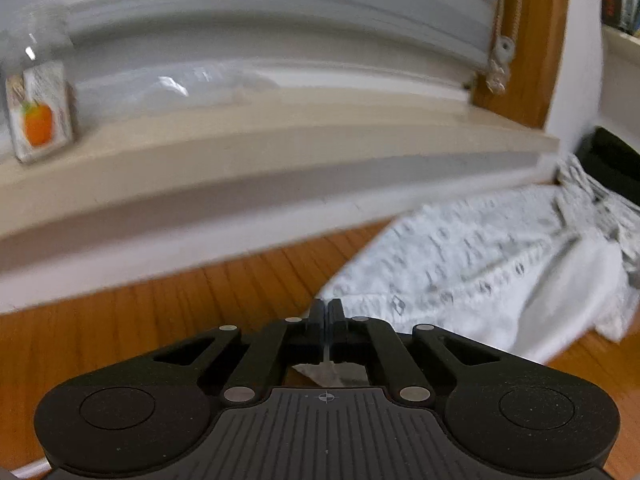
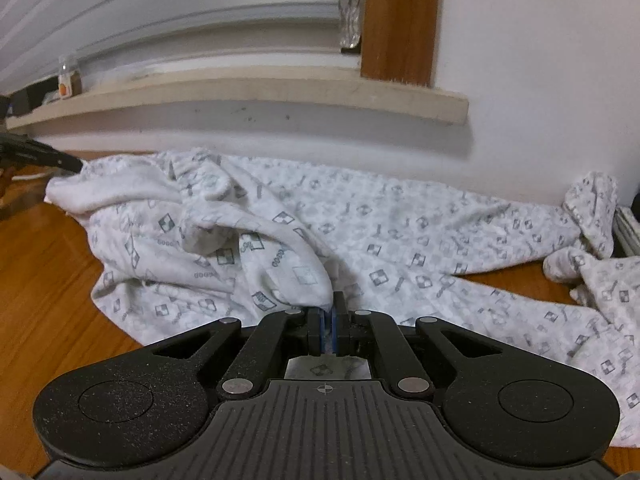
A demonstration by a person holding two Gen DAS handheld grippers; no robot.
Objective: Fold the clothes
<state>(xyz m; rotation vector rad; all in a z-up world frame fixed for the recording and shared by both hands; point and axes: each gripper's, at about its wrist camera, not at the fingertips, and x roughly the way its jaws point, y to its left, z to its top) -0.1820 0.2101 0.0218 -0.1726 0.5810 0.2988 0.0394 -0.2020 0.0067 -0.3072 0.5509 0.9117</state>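
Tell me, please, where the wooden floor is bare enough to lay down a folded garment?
Bare wooden floor lies left of the patterned garment, out from the white wall. A narrow strip shows between its legs at right. The middle is crowded with bunched cloth.

One patterned white garment (image 2: 400, 240), two grippers, left gripper (image 1: 327, 308), right gripper (image 2: 328, 304), one small bottle (image 2: 66, 76), one windowsill (image 2: 280, 96).

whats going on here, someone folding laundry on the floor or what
Yes. A person with a handheld gripper in each hand is working on a white patterned garment spread over the wooden floor below a window sill. The right gripper is shut on a bunched fold near the garment's middle. The left gripper is shut too, with a bit of white cloth showing between its fingers, apparently one edge. The garment is still crumpled, not folded.
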